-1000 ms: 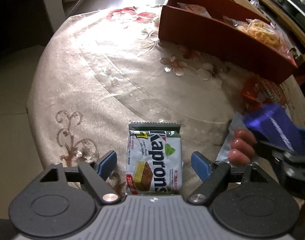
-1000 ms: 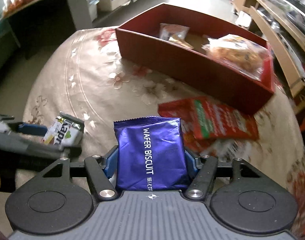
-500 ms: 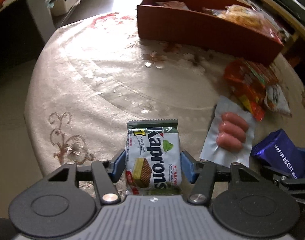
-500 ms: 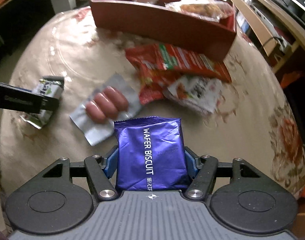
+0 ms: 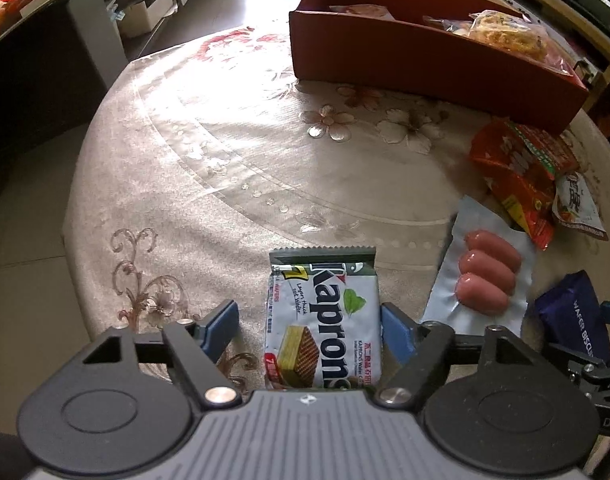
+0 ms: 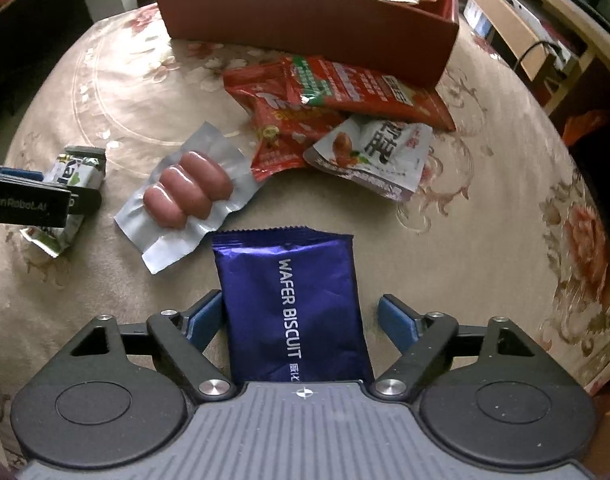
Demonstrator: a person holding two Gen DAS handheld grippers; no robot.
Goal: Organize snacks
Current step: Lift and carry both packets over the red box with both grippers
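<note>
The left gripper (image 5: 309,326) points steeply down at the table, and the Kaprons wafer pack (image 5: 325,320) lies flat between its blue fingers (image 5: 219,326). The jaws have just been opening: the finger at 9 o'clock stands clear of the pack with tablecloth showing in the gap, while the one at 3 o'clock sits just beside the pack's edge, so nothing is pinched.

The right gripper (image 6: 301,320) is likewise spread, its jaws having just been opening. The purple wafer biscuit pack (image 6: 291,308) lies between them, its 9 o'clock edge at or just beside that finger, I cannot tell which, and a clear gap to the finger at 3 o'clock.

In the right wrist view, the sausage pack (image 6: 189,194) lies at 11 o'clock of the purple pack, its foil corner just beside the pack's top edge. Further out toward 12 o'clock lie a red snack bag (image 6: 329,92) and a white pouch (image 6: 375,156), overlapping each other, with the red-brown box (image 6: 305,28) behind them holding a few bagged snacks. The left gripper and its wafer pack show at 9 o'clock.

The round table (image 5: 209,168) has a broad bare stretch of floral cloth from 10 to 12 o'clock in the left wrist view, reaching up to the box. Its edge curves down close at 9 o'clock, near the left gripper. In the right wrist view the cloth at 2 to 3 o'clock is open out to the rim.
</note>
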